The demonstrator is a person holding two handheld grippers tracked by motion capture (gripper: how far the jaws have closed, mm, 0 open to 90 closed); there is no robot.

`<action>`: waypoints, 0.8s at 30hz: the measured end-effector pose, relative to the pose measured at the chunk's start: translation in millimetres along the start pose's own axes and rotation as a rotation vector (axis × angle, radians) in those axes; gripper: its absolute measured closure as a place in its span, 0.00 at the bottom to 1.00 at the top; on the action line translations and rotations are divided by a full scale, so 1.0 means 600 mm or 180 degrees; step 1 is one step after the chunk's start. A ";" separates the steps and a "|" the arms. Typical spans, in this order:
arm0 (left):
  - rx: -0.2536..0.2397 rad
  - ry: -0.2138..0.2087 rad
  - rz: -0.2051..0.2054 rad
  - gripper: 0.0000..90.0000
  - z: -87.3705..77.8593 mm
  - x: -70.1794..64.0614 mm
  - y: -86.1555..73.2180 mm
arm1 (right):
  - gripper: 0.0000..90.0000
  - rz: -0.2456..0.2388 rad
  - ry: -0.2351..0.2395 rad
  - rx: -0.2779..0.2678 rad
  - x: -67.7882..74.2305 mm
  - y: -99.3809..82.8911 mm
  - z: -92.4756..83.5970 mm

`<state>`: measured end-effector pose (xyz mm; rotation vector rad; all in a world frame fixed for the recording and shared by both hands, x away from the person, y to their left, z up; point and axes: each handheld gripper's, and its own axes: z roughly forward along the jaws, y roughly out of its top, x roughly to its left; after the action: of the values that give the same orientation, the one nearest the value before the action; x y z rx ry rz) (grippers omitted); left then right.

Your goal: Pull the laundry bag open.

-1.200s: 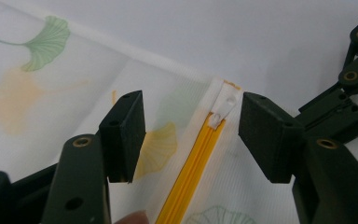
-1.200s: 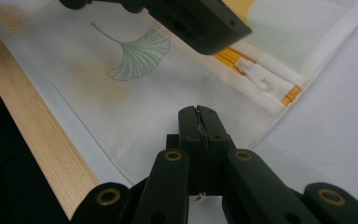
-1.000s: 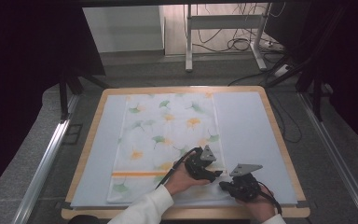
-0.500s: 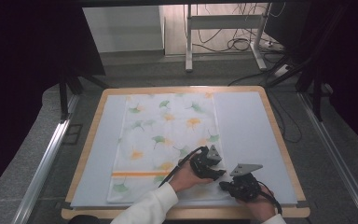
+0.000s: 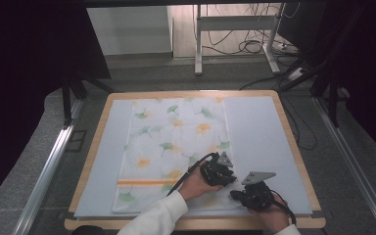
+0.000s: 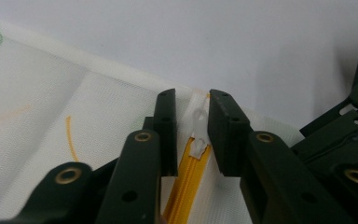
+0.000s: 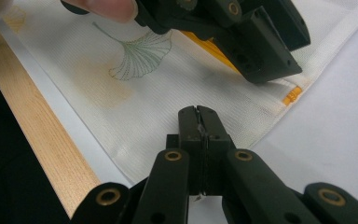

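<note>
A white mesh bag (image 5: 176, 142) printed with ginkgo leaves lies flat on the mat, with an orange zipper (image 5: 142, 182) along its near end. My left gripper (image 5: 229, 179) is at the zipper's right end. In the left gripper view its jaws (image 6: 192, 100) have just been closing and are open, standing either side of the clear zipper pull (image 6: 199, 123); a gap shows on the left. My right gripper (image 5: 236, 196) is just beside it. Its jaws (image 7: 198, 112) are shut on the bag (image 7: 135, 93) near its corner, and a sliver of mesh shows between the pads.
The bag lies on a pale blue mat (image 5: 264, 132) inside a wooden table rim (image 5: 191, 94). The near wooden edge (image 7: 42, 140) is close to my right gripper. Beyond the table are metal rails (image 5: 49, 166), desk legs and floor cables (image 5: 245, 46).
My left gripper has edged slightly to the right along the zipper, closer to the right gripper. The right gripper and the bag have kept still.
</note>
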<state>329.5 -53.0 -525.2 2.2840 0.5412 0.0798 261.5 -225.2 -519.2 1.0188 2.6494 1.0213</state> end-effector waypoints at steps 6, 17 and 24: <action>0.0022 0.0008 -0.0053 0.91 -0.001 -0.002 0.001 | 0.98 -0.0018 -0.0010 0.0000 0.000 0.000 0.000; 0.0061 0.0099 0.0053 0.94 -0.001 -0.013 0.004 | 0.98 -0.0039 -0.0016 -0.0001 0.000 0.000 0.000; 0.0023 0.0070 0.0027 0.94 -0.002 -0.011 0.002 | 0.98 -0.0026 -0.0002 0.0000 -0.001 0.000 0.000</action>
<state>323.5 -55.4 -522.8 2.2949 0.5440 0.1076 262.1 -225.3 -519.3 1.0072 2.6508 1.0192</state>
